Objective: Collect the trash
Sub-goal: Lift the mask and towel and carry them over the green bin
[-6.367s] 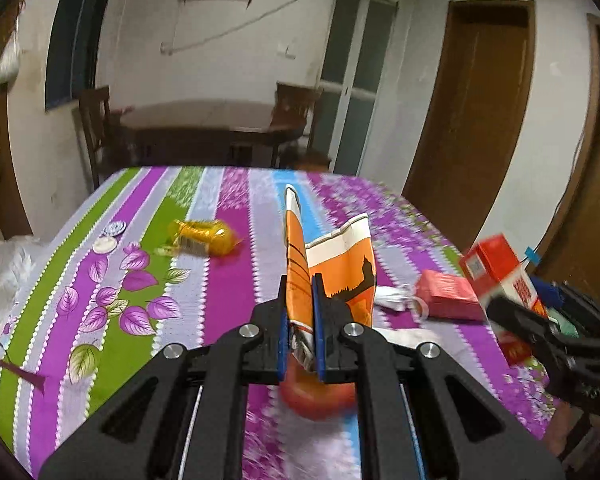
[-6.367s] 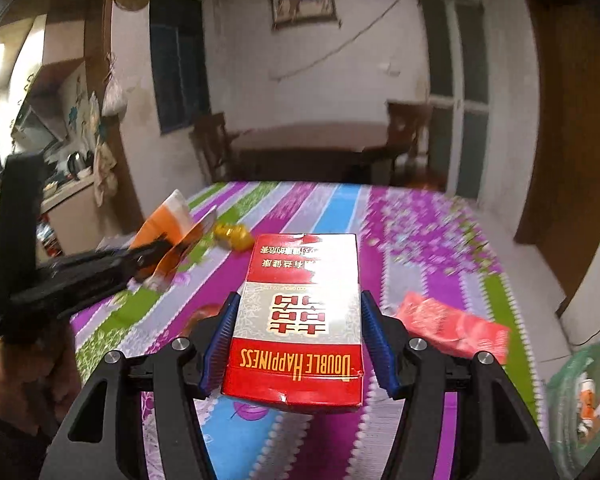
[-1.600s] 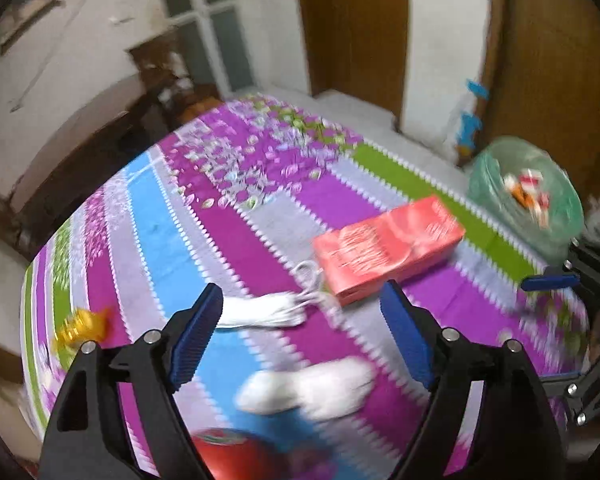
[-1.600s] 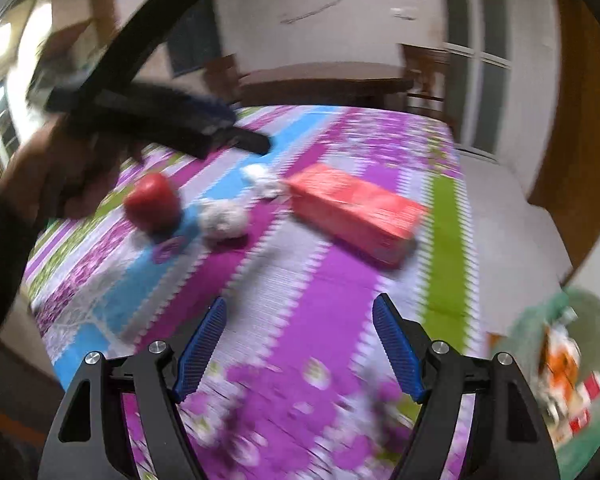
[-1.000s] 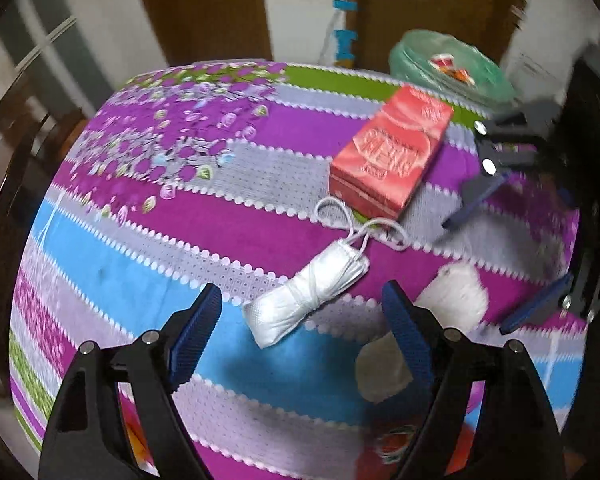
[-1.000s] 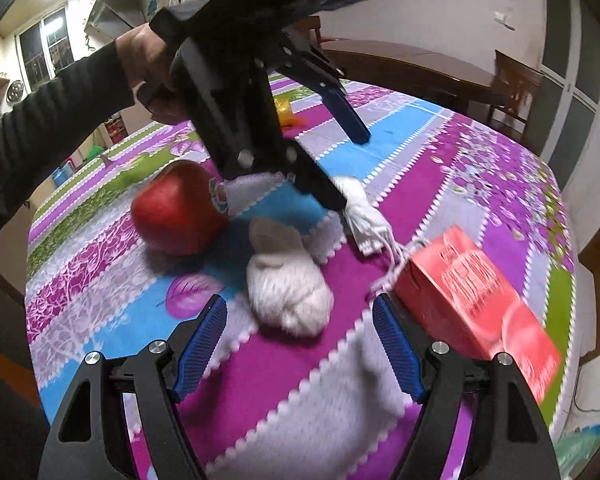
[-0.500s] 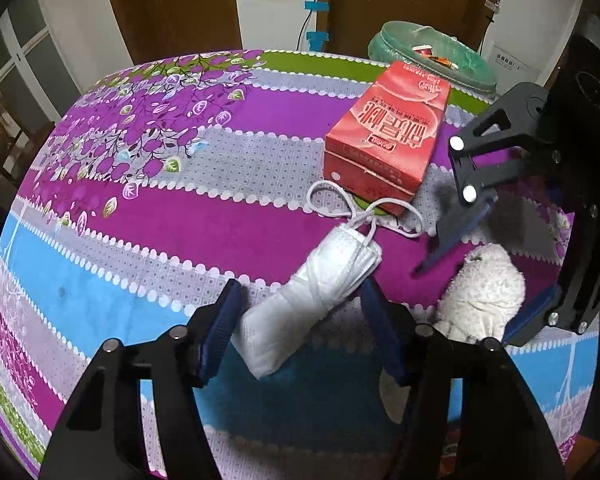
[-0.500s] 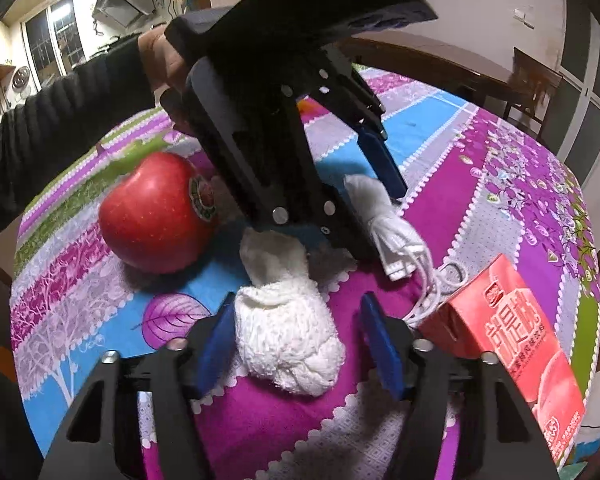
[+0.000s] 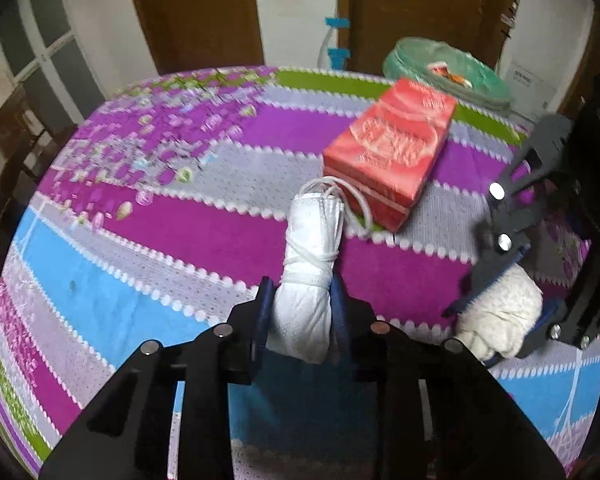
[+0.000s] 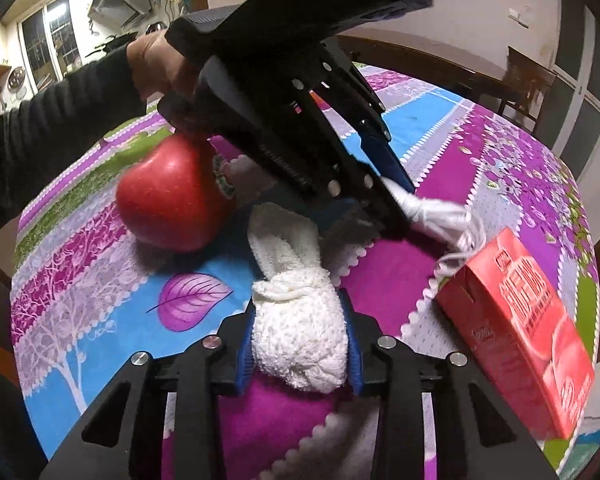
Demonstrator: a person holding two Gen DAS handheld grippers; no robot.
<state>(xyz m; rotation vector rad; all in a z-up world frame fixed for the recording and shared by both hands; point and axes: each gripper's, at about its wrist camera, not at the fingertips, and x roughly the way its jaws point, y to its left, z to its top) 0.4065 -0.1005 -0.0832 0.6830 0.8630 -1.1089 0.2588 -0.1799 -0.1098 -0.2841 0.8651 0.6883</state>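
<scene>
I have my left gripper [image 9: 302, 312] pinching the rolled white face mask [image 9: 310, 264] near its lower end, so the tied roll lifts as one bundle; it juts out ahead of the blue pads toward the red carton [image 9: 388, 152] by the table's far edge. My right gripper [image 10: 298, 344] squeezes the knotted white cloth ball [image 10: 300, 332] mid-table, just beside the red apple [image 10: 172, 196]. The green-lined trash bin [image 9: 448, 68] waits beyond that far edge, I'd judge for both.

Red carton [image 9: 388, 152] just ahead; apple [image 10: 172, 196] crowds behind.
</scene>
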